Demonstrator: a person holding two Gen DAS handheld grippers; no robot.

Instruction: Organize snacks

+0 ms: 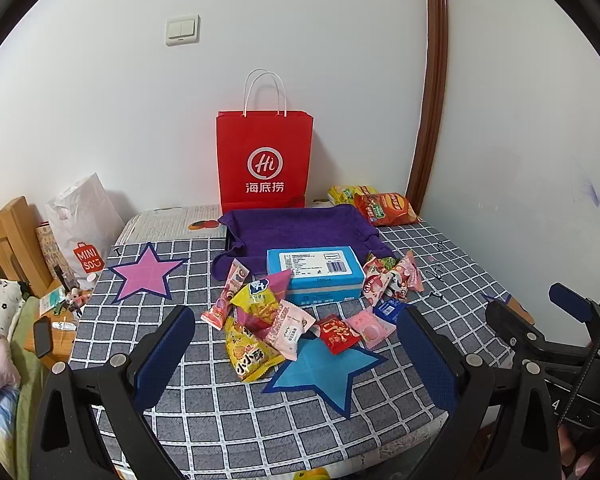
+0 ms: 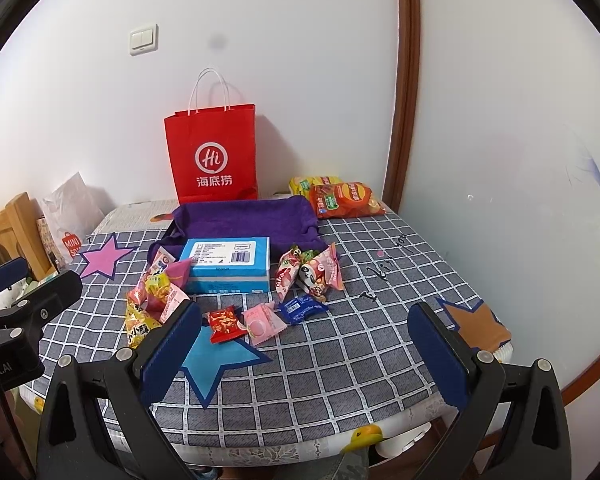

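The left gripper [image 1: 300,344] hangs with its jaws spread wide and nothing between them, low over the near side of the bench [image 1: 204,412], aimed at the loose snack packets; the right gripper [image 2: 304,344] is likewise wide open and empty, level beside it and pointed a little further right. Both are tilted slightly down toward the bench top, apart from any packet. Just ahead lie a small red packet [image 1: 338,333] and a pink packet [image 1: 370,327] at the tip of a blue star [image 1: 320,374], with a yellow packet [image 1: 247,354] to their left. Behind them a blue box [image 1: 314,276] sits at the front of a purple tray [image 1: 296,228], and a red bag [image 1: 265,160] stands at the wall. A good start, probably, is taking one single packet by its crimped edge, since the heaped ones overlap and could drag neighbours along.
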